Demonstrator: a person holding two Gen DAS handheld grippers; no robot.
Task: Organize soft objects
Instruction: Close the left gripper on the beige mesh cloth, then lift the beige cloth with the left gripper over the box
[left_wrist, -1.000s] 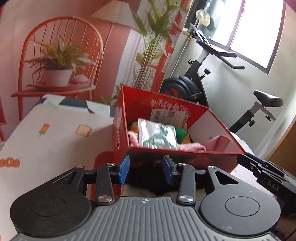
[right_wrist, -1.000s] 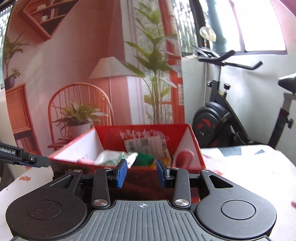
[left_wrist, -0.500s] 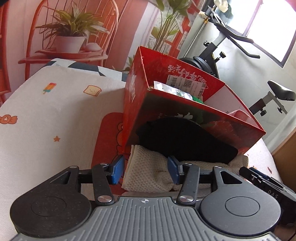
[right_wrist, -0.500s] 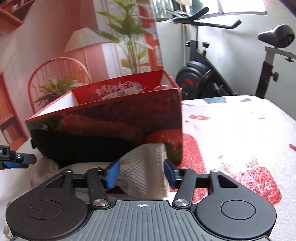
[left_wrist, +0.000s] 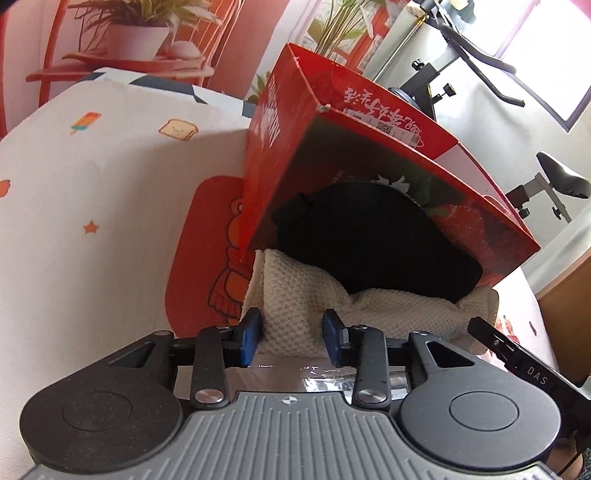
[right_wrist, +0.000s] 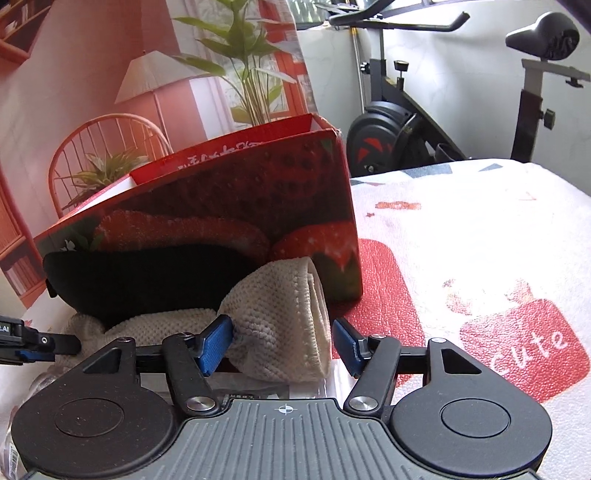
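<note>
**Both grippers straddled the folded towel in front of the strawberry box**

We held the left gripper (left_wrist: 291, 334) low over the left end of the cream waffle-weave folded towel (left_wrist: 295, 295), its blue pads parted, with a fold of the cloth sitting between them; we could not tell whether the pads already touched the weave. We set the right gripper (right_wrist: 282, 343) at the opposite, rolled end of the same towel, its pads standing wider apart, the right one clear of the cloth. We judged this two-ended stance deliberate: a limp towel sags if lifted from one side, so taking each end would keep its fold together.

The towel lay on the white patterned tablecloth (left_wrist: 110, 184), pressed against the front wall of the red cardboard box printed with strawberries (right_wrist: 258, 206). A black soft fabric piece (left_wrist: 369, 240) rested on top of the towel and leaned against that wall, so we expected it to shift or slide off once the towel rose.

The towel looked thick and nubbly, folded in several layers, bunched and dipped in the middle under the black piece, with its right end curled into a loose roll. A crinkled clear plastic wrapper (left_wrist: 314, 373) lay just under the left gripper.
</note>
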